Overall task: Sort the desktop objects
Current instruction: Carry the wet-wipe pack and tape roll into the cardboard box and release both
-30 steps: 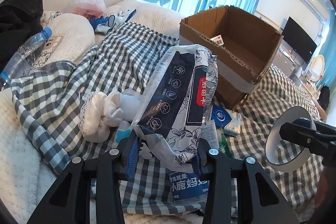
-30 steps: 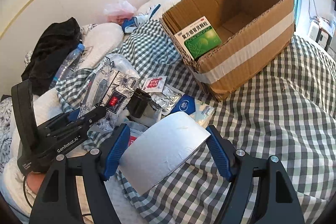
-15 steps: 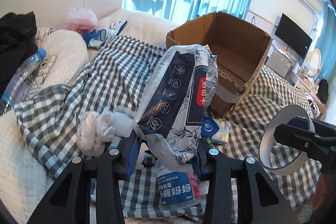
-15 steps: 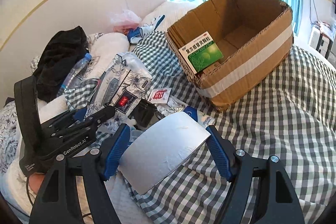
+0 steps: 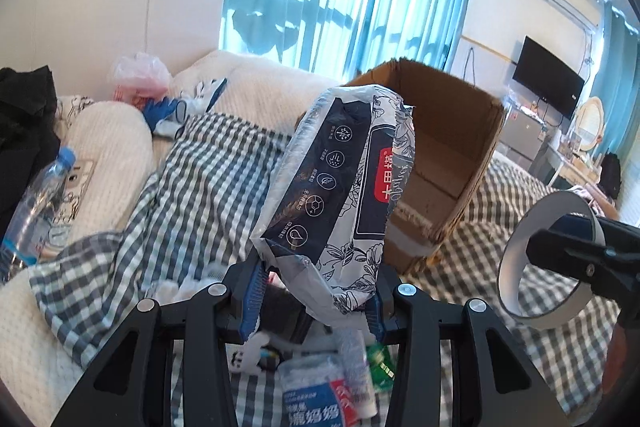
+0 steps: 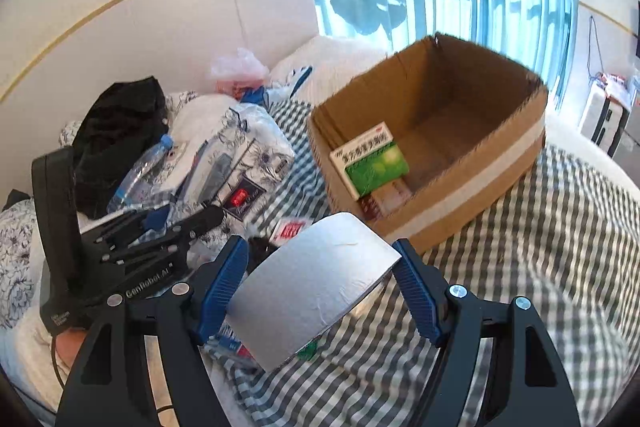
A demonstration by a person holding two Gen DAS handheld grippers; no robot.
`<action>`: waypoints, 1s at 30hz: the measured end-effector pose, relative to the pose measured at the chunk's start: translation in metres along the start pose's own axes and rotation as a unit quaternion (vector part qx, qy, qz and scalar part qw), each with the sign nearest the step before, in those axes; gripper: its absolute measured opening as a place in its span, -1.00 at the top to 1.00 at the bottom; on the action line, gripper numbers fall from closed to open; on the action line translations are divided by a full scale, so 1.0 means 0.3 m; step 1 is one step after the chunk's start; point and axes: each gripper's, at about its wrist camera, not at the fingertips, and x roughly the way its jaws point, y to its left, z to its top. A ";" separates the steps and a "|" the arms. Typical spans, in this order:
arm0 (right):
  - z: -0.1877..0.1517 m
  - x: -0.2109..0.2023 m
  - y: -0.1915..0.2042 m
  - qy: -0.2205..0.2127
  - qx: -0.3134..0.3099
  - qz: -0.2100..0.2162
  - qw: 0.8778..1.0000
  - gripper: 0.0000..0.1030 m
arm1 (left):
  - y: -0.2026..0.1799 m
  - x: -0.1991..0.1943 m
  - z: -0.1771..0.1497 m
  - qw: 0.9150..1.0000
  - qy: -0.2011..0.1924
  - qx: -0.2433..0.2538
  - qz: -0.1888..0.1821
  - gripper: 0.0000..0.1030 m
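My left gripper [image 5: 316, 297] is shut on a dark floral tissue pack [image 5: 340, 187] and holds it upright above the checked bedspread, in front of the open cardboard box [image 5: 448, 163]. My right gripper [image 6: 320, 291] is shut on a silver tape roll [image 6: 312, 287]; the roll also shows in the left wrist view [image 5: 540, 259]. The box [image 6: 460, 187] holds a green medicine box [image 6: 372, 163]. The left gripper [image 6: 160, 227] with its pack [image 6: 240, 163] shows at the left of the right wrist view.
Loose packets and a wipes pack [image 5: 316, 403] lie under the left gripper. A water bottle [image 5: 36, 203], black clothing [image 6: 116, 131] and a pink bag [image 5: 138, 79] lie on white pillows at the left. Checked bedspread [image 6: 540, 267] stretches to the right.
Both grippers have risen with their loads. The tissue pack now stands higher against the box, and the box looks closer in the right wrist view.
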 end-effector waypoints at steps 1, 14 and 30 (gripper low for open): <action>0.011 -0.001 -0.003 -0.002 -0.001 -0.001 1.000 -0.43 | -0.007 0.004 0.010 1.000 -0.002 0.003 -0.001 0.17; 0.224 0.073 -0.099 -0.033 -0.020 -0.035 0.999 -0.43 | -0.122 0.125 0.149 0.999 -0.022 0.026 -0.025 0.17; 0.409 0.253 -0.446 -0.054 0.037 -0.071 0.995 -0.43 | -0.277 0.533 0.377 0.997 0.029 0.024 -0.070 0.17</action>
